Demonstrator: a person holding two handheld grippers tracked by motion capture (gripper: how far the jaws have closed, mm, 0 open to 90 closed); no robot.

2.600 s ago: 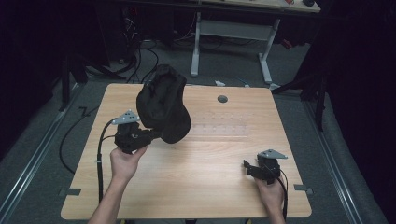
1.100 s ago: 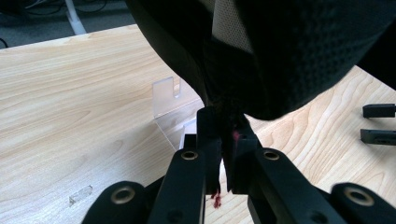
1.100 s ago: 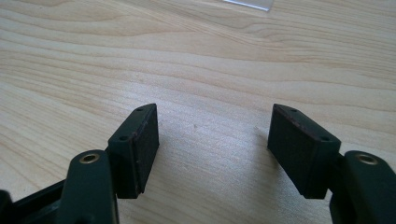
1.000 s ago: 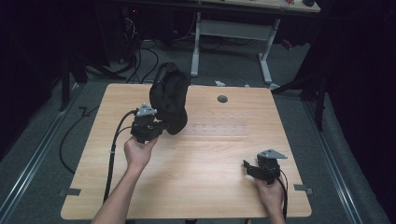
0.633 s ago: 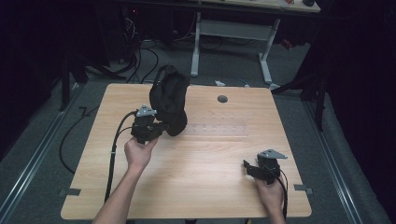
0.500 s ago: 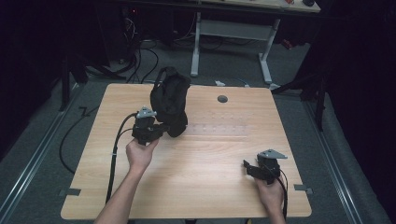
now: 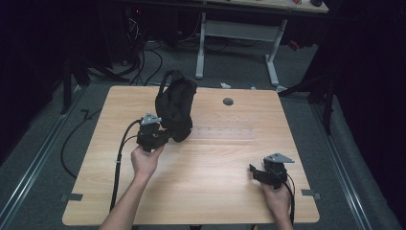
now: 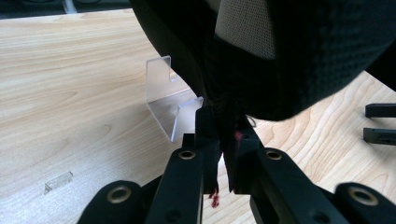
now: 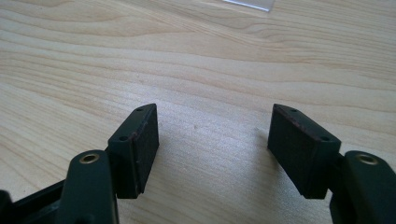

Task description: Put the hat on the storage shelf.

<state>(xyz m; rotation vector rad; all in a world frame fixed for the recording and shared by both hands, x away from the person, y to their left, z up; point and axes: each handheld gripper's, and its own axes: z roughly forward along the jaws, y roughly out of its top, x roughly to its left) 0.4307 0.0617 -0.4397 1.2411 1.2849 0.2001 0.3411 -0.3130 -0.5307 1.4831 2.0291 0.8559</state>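
Observation:
A black cap (image 7: 176,103) with a mesh inner lining (image 8: 303,56) stands upright over the table's middle back. My left gripper (image 7: 166,136) is at its lower left edge, shut on the cap's hem (image 8: 224,135). A clear bent acrylic stand (image 8: 170,107) sits on the table just beyond the jaws, partly under the cap. Whether the cap rests on it is hidden. My right gripper (image 7: 253,170) lies low on the table at the near right, its jaws (image 9: 212,140) wide apart over bare wood, open.
The wooden table (image 7: 215,191) has a round cable hole (image 7: 228,101) near its back edge. A small clear strip (image 8: 58,181) lies flat on the wood near the left gripper. Another desk's legs (image 7: 273,57) and cables (image 7: 143,57) stand on the floor behind.
Since the earliest frame my left gripper has carried the cap farther back and right on the table. Over the last second it has barely shifted. The right gripper has stayed put.

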